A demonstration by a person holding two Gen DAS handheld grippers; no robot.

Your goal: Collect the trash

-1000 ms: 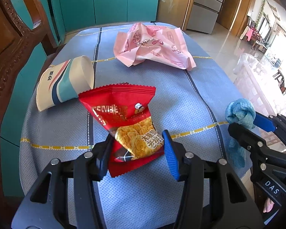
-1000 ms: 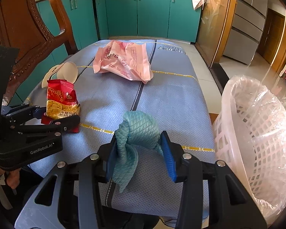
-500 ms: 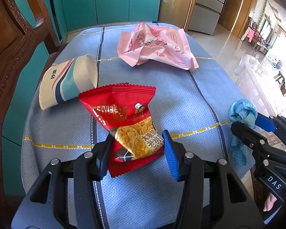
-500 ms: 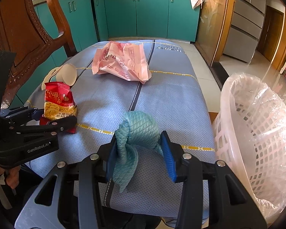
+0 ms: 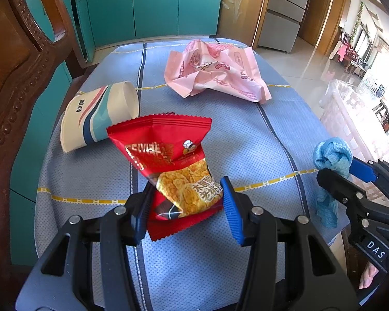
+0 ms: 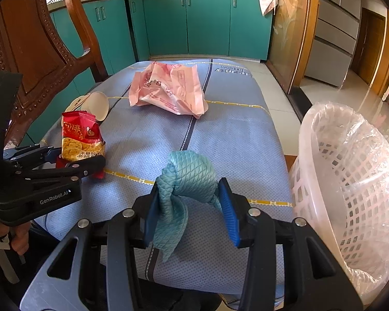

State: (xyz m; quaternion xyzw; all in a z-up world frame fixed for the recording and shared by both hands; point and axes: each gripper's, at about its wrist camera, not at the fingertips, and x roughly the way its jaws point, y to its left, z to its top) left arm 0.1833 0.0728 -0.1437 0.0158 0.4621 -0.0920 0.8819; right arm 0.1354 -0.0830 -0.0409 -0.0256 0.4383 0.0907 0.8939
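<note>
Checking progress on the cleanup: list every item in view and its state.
Snack bag: pinched in the left claw.
Cloth: bunched, pinched in the right claw.
Paper cup: tipped on its side on the table.
Pink bag: crumpled, lying loose.
Bin: lined, nothing visible inside.

Left gripper (image 5: 185,202) clamps the red snack packet (image 5: 168,165).

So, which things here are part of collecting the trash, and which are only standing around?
Part of the job:
- snack packet, held in the left gripper
- blue cloth, held in the right gripper
- paper cup, lying on its side
- pink wrapper
- lined basket

Only standing around:
- wooden chair
- green cupboards
</note>
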